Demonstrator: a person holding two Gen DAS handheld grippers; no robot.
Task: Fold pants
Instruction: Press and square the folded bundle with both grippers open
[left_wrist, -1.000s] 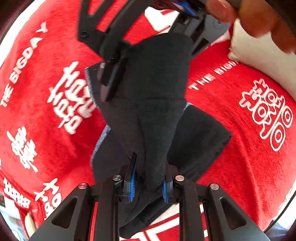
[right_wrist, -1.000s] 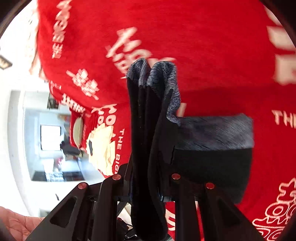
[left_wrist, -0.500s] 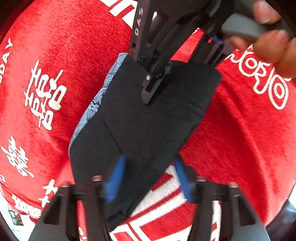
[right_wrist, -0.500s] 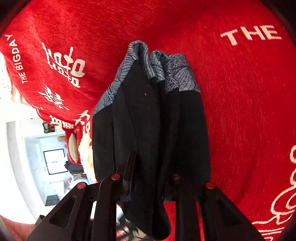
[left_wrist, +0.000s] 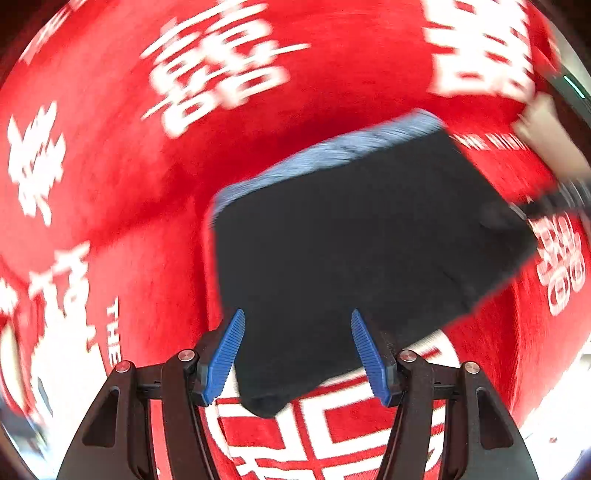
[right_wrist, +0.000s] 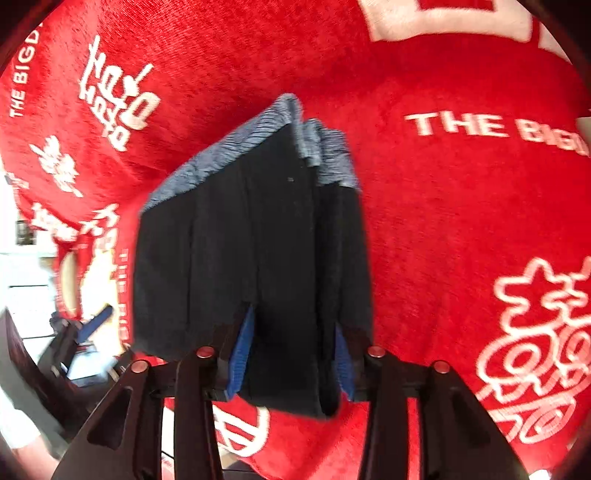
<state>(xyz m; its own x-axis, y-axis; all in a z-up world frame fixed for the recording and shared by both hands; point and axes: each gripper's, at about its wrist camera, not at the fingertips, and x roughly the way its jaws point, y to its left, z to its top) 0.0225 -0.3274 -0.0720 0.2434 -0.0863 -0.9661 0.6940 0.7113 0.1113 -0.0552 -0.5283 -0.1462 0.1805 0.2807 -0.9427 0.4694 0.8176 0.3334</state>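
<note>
The pants (left_wrist: 351, 251) are black with a blue-grey patterned waistband and lie folded into a compact rectangle on the red cloth. My left gripper (left_wrist: 297, 352) is open, its blue pads spread on either side of the near edge of the pants, not gripping. In the right wrist view the pants (right_wrist: 258, 258) lie folded with the waistband at the far end. My right gripper (right_wrist: 291, 354) is partly open, its blue pads beside the near fold without pinching it. The right gripper also shows blurred at the right edge of the left wrist view (left_wrist: 554, 199).
A red blanket (left_wrist: 110, 166) with white characters and lettering covers the whole surface, also in the right wrist view (right_wrist: 461, 221). Its edge drops off at the left of the right wrist view, with a room beyond. The left gripper (right_wrist: 85, 328) shows there, blurred.
The pants were lowered from hanging to lying flat on the blanket. My left gripper let go and pulled back. My right gripper's jaws have parted from the fold.
</note>
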